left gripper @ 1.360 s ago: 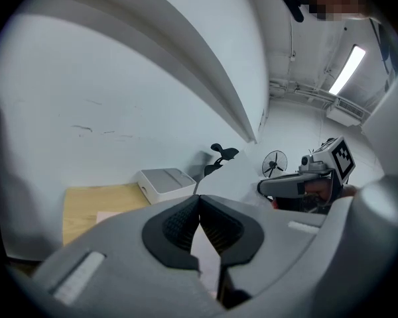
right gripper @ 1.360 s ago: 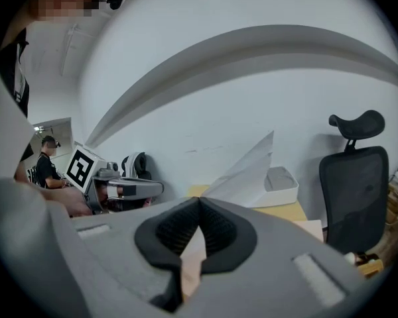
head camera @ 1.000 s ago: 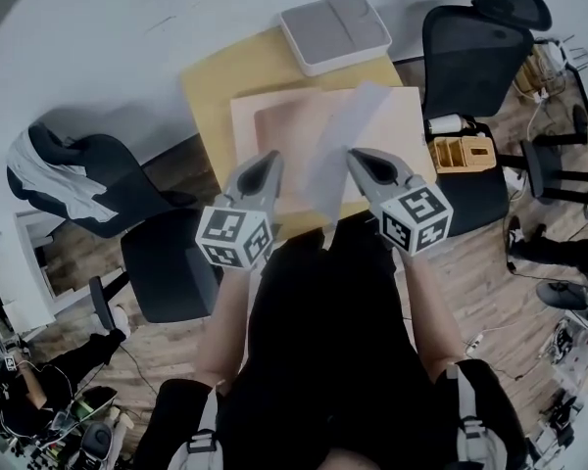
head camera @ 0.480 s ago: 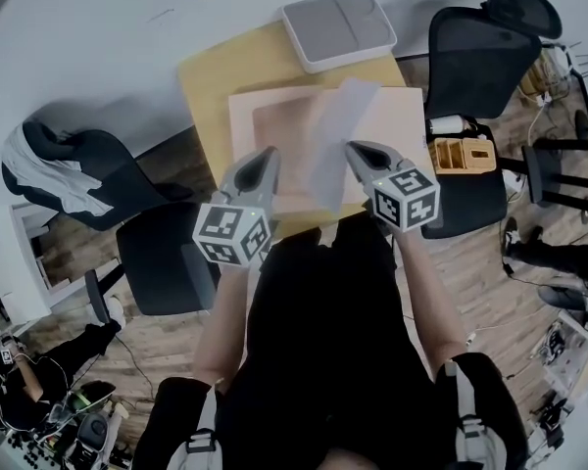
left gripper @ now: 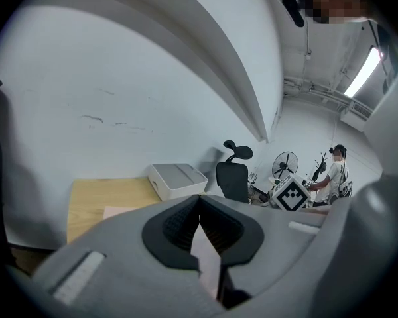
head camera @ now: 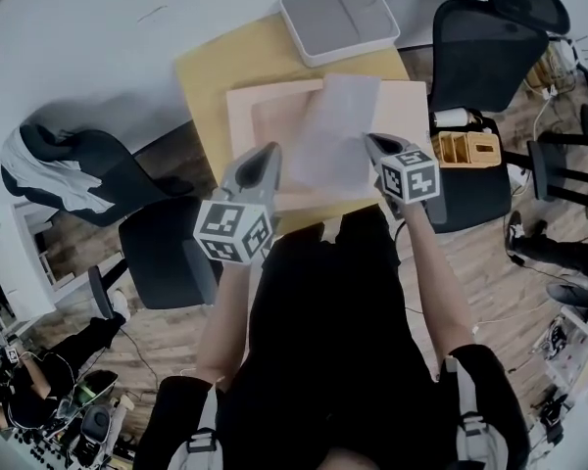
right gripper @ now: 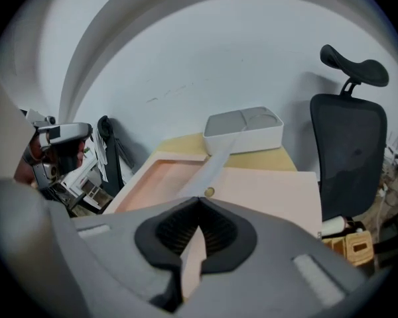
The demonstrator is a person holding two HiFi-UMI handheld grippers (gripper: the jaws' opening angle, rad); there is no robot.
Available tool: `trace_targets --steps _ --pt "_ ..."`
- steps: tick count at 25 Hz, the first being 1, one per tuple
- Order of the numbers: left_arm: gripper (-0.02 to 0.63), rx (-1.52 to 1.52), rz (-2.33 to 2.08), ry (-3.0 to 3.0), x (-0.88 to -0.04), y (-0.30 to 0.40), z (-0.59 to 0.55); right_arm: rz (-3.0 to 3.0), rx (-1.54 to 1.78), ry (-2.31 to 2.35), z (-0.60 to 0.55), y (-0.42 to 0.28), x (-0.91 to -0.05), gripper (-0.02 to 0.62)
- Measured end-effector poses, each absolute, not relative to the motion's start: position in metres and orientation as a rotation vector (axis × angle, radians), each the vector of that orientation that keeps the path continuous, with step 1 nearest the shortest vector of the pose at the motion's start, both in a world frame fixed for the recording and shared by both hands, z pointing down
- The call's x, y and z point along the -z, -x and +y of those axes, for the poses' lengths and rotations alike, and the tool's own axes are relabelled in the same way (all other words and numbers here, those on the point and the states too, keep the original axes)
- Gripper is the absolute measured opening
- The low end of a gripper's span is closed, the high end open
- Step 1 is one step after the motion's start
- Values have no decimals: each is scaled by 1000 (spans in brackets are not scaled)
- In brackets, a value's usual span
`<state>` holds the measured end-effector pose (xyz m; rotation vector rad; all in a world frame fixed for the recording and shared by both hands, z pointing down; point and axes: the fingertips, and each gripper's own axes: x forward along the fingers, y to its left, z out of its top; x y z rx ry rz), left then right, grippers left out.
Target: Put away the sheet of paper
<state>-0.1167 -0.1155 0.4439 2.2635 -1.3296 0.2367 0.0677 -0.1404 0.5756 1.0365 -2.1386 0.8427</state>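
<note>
Wooden table point(head camera: 216, 76), pink folder point(head camera: 265, 116) (grey box point(head camera: 338, 18) behind); left gripper point(head camera: 268, 155), right gripper point(head camera: 375, 143) clamp paper sheet point(head camera: 333, 130).

Sheet of paper point(head camera: 331, 130) is showing thin, matt, white. Left gripper point(head camera: 267, 155) and right gripper point(head camera: 376, 143) are showing matt grey plastic shells and ribbed black pads point(right gripper: 222, 234). Tabletop point(head camera: 225, 71) is reading as smooth pale wood; box point(head camera: 338, 23) at its far edge is looking like smooth white plastic.

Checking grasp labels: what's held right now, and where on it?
Thin white sheet of paper: left gripper pinches its left edge, right gripper its right edge.
</note>
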Motion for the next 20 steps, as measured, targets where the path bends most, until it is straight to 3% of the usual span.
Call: trace_targets --steps 20 --pt "9 -238 -1342 -2254 -445 128 -119 -1834 -647 -798 -119 -118 -660 2"
